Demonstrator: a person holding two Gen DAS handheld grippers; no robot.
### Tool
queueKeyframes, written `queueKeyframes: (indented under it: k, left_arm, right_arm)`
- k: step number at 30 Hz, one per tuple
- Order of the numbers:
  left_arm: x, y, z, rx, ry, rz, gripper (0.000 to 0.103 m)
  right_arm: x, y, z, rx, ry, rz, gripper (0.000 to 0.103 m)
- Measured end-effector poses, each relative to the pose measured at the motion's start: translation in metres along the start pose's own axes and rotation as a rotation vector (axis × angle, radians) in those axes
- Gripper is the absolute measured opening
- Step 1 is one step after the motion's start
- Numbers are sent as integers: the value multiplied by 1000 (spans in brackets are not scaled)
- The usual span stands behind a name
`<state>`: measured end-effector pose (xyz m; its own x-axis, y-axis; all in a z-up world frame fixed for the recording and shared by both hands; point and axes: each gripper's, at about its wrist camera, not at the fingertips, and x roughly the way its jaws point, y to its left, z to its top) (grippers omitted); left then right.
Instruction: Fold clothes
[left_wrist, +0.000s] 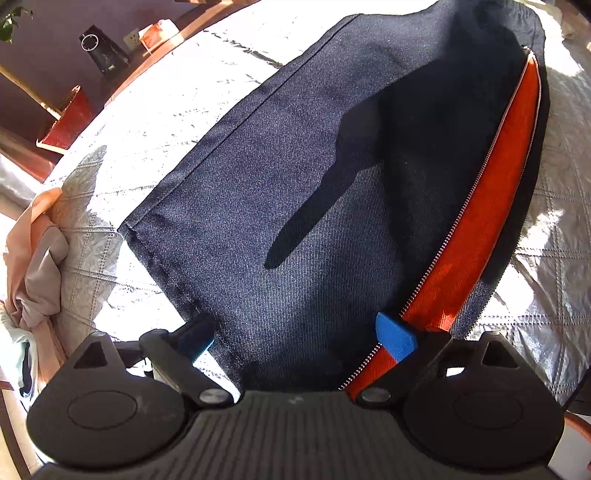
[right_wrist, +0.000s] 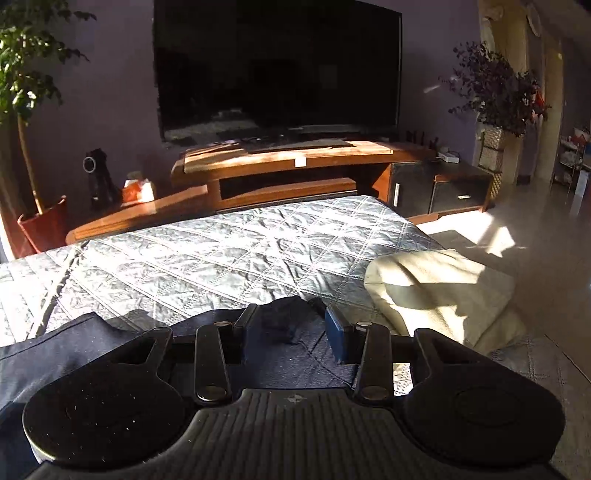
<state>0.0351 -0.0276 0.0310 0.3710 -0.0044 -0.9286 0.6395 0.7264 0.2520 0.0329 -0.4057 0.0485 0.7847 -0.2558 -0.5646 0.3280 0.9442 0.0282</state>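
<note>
While the dark jacket (left_wrist: 295, 177) lies flat across the quilted bed (left_wrist: 166, 110), filling the frame centre with its orange lining (left_wrist: 480, 221) at right, the left gripper (left_wrist: 299, 338) hangs over its hem, fingers spread and released; the right gripper (right_wrist: 291, 328), lower centre, half-open, grips nothing above bunched fabric.

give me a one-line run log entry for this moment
stage: jacket flat on quilt | left claw: open over hem | right claw: open, nothing gripped
</note>
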Motion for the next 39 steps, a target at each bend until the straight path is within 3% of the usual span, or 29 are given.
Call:
queueKeyframes:
  k: [4,7,10,13,18,19,20,22,24,25,27,29,31,34,37,39]
  left_arm:
    - [0,-1,0,-4,-3,-5,90]
    - [2,2,-1,-18,0,-12,94]
    - [1,2,-2,-11,-2,-12,94]
    - [2,3,-3,-6,5,-10,98]
    - [3,5,-5,-17,24,-18,103]
    - [4,7,-5,-32,30,-25,103]
    - [5,9,-4,-47,35,-32,103]
    - [6,11,-3,-69,42,-39,103]
    - [5,14,-2,-95,44,-39,103]
    - [5,16,-2,-108,44,-38,103]
    - [3,20,-1,-142,38,-38,100]
    - [-2,28,0,-195,18,-41,100]
    - [-6,34,1,-232,4,-73,100]
    - [-5,34,4,-234,6,-74,100]
    - [-6,31,6,-217,6,-46,99]
    - [-6,35,7,-222,4,-27,99]
  right_arm:
    - [55,22,6,-52,153,59,35]
    - [87,17,1,-114,230,-3,30]
    - [89,0,-3,-75,245,-26,0]
    - [78,-10,-2,-13,220,-31,0]
    - [53,-15,1,47,168,-21,39]
    - [48,-14,1,35,160,-22,53]
    - [43,-11,-1,-16,151,-50,62]
    - [33,-7,-3,-110,95,-126,70]
    - [27,-17,-7,-76,63,-216,84]
    - [27,-23,-9,-39,76,-240,87]
    - [31,-43,-17,97,160,-211,85]
    - [18,-51,-23,189,145,-201,80]
    - [-5,-43,-30,216,99,-132,79]
    - [-40,14,-41,-42,65,181,79]
    - [-52,83,-46,-318,123,385,80]
    - [-49,119,-40,-329,174,510,80]
